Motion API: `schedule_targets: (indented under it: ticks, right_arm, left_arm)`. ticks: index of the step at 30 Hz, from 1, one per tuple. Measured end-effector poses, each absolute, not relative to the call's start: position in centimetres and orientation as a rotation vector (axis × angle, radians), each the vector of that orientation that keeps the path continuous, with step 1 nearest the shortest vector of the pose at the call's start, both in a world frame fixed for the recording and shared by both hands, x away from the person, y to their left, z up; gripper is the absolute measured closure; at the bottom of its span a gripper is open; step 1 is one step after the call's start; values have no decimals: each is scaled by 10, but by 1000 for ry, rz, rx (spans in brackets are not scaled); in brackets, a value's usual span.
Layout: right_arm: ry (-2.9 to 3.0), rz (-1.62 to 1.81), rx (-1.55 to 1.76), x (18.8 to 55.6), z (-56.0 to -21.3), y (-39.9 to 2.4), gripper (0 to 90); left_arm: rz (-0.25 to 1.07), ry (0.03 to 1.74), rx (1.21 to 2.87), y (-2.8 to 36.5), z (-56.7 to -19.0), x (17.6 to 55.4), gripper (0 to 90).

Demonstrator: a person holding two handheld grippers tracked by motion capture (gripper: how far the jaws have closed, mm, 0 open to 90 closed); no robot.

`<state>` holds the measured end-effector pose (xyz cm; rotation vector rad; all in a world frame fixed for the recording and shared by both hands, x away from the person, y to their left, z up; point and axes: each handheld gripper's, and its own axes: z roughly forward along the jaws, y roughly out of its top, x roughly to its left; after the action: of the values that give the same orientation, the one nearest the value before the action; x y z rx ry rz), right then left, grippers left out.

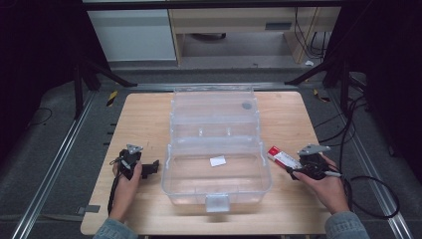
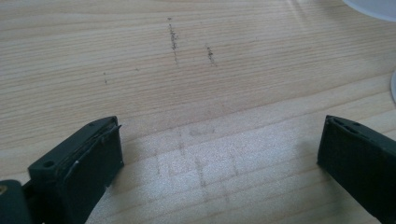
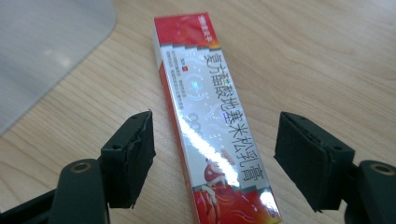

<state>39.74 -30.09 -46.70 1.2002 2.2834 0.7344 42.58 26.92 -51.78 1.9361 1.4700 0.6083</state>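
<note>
High view: a red-and-silver ointment carton (image 1: 282,157) lies beside the open clear storage box (image 1: 217,164), just ahead of the right gripper (image 1: 293,169). Left gripper view: the left gripper (image 2: 219,149) is spread over bare table (image 2: 196,70). Right gripper view: jaws spread astride the carton, untouching; likely light, stiff, glossy, best pinched across its long sides

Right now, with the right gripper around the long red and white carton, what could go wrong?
1. The right gripper stands open astride the long red and white carton, pads apart from it; closing off-centre may skew it.
2. The glossy carton might slip.
3. The clear plastic box sits close; a lift could clip its wall.
</note>
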Motion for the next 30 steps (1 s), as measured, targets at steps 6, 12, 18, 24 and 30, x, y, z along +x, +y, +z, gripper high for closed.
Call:
schedule_targets:
  ticks: [6,12,18,24,30]
  right_arm:
    - [2279,707,1231,402,-478,-304,403]
    - [2252,703,1283,392,-477,-315,499]
    - [2241,712,1338,373,-474,-323,470]
    - [2312,768,1312,351,-467,-309,402]
    - [2298,764,1329,351,-458,-304,355]
  left_arm:
    - [608,1470,1936,269,-518,426,0]
    - [608,1470,1936,269,-518,426,0]
    - [607,1469,1936,269,-518,426,0]
    - [607,1470,1932,268,-518,425,0]
    - [605,1466,1936,268,-518,425,0]
